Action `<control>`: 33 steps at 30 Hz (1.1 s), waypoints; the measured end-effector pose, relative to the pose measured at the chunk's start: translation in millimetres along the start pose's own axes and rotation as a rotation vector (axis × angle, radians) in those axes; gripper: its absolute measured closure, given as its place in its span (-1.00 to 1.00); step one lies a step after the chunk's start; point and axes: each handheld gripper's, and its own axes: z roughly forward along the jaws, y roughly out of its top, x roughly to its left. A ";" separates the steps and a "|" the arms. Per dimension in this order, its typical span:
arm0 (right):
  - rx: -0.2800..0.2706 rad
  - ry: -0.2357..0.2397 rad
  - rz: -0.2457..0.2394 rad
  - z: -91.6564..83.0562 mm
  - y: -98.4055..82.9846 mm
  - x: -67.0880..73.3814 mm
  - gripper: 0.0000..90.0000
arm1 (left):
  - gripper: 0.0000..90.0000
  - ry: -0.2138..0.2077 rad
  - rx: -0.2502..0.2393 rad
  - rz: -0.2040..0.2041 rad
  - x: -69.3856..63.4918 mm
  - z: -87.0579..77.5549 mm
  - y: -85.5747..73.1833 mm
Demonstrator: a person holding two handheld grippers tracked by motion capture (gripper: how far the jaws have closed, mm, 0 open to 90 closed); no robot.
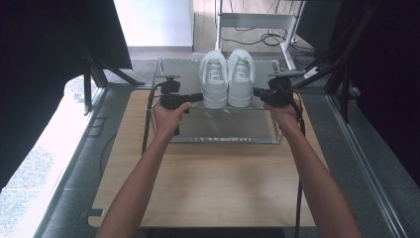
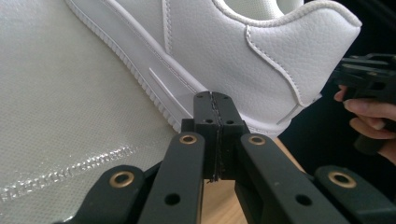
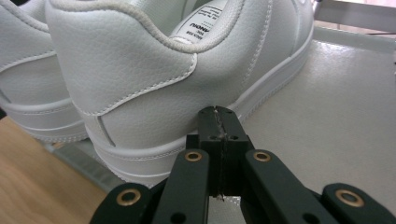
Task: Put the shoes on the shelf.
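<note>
Two white sneakers stand side by side, toes pointing away from me, on a metal-framed rack (image 1: 168,74). My left gripper (image 1: 200,96) is shut, with its closed tip against the outer side of the left sneaker (image 1: 214,79) near the heel. In the left gripper view the closed jaws (image 2: 213,95) touch that sneaker's sole edge (image 2: 224,51). My right gripper (image 1: 256,91) is shut too, and its tip (image 3: 216,111) meets the outer side of the right sneaker (image 3: 140,79) near the heel. Nothing sits between either pair of jaws.
The rack's pale mesh sheet (image 2: 56,102) stretches out in front of the sneakers. The rack stands on a wooden table (image 1: 213,183) with bare wood near me. Dark stands (image 1: 94,74) flank the table, and a white desk frame with cables (image 1: 257,22) is behind.
</note>
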 end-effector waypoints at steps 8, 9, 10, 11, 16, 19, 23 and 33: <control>-0.045 -0.020 0.007 -6.8 -8.7 -2.8 0.67 | 0.43 0.025 -0.065 0.043 -4.0 -13.2 -3.8; -0.075 -0.021 0.024 -12.4 -10.1 -2.5 0.58 | 0.31 0.035 -0.088 0.060 -7.7 -20.3 -5.1; -0.075 -0.021 0.024 -12.4 -10.1 -2.5 0.58 | 0.25 0.035 -0.088 0.060 -7.7 -20.3 -5.1; -0.103 -0.014 0.033 -19.3 -11.9 -1.0 0.49 | 0.18 0.049 -0.104 0.079 -10.7 -25.1 -6.9; -0.147 0.003 0.023 -33.9 -20.2 6.3 0.37 | 0.01 0.050 -0.120 0.120 -17.3 -43.7 -15.4; -0.163 0.020 0.001 -42.9 -30.1 12.9 0.31 | -0.07 0.068 -0.114 0.165 -20.2 -53.8 -24.4; -0.172 0.030 -0.025 -51.0 -44.1 18.6 0.26 | -0.10 0.028 -0.112 0.168 -19.2 -62.8 -40.5; -0.208 0.085 -0.004 -70.9 -104.4 22.5 0.20 | -0.13 0.041 -0.091 0.204 -15.4 -76.6 -92.9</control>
